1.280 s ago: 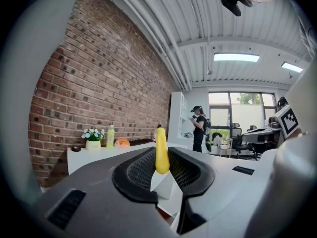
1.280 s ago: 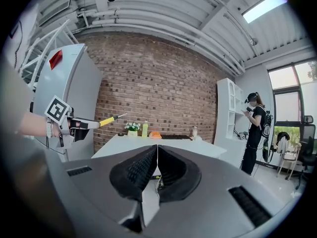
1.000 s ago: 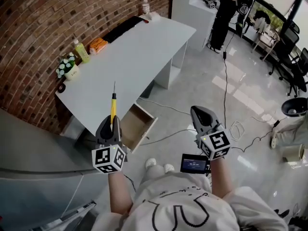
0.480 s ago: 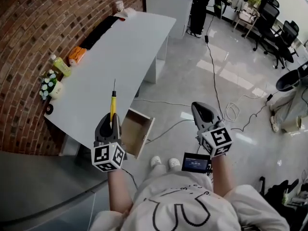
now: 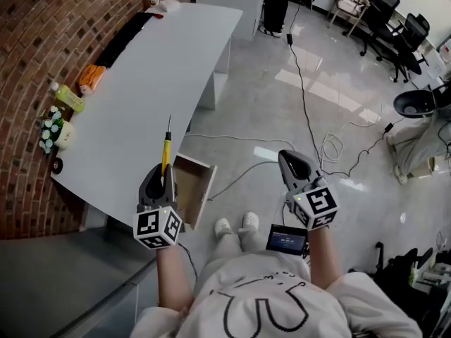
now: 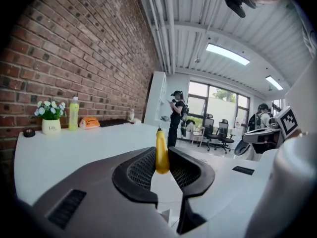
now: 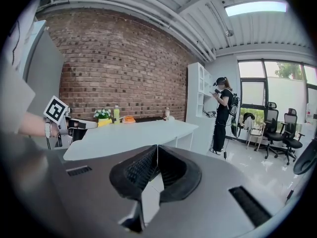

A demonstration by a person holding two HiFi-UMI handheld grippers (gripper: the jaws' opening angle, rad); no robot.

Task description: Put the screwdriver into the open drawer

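My left gripper (image 5: pixel 163 177) is shut on a screwdriver (image 5: pixel 166 156) with a yellow handle; its thin shaft points up and away over the white desk (image 5: pixel 141 97). In the left gripper view the yellow handle (image 6: pixel 161 151) stands clamped between the ribbed pads. The open drawer (image 5: pixel 192 189), pale wood inside, juts from the desk's near end just right of the left gripper. My right gripper (image 5: pixel 294 167) hangs over the floor further right; its pads (image 7: pixel 156 168) meet with nothing between them.
Along the brick wall the desk carries a flower pot (image 5: pixel 62 134), a green bottle (image 5: pixel 68 97), an orange object (image 5: pixel 91 78) and a dark mat (image 5: pixel 125 36). Cables (image 5: pixel 310 132) trail over the glossy floor. A person (image 7: pixel 221 114) stands by white shelves; office chairs (image 5: pixel 394 20) stand far right.
The view has shifted so the desk and drawer sit further left and lower in the picture. Both grippers hold the same pose, the screwdriver still clamped in the left one.
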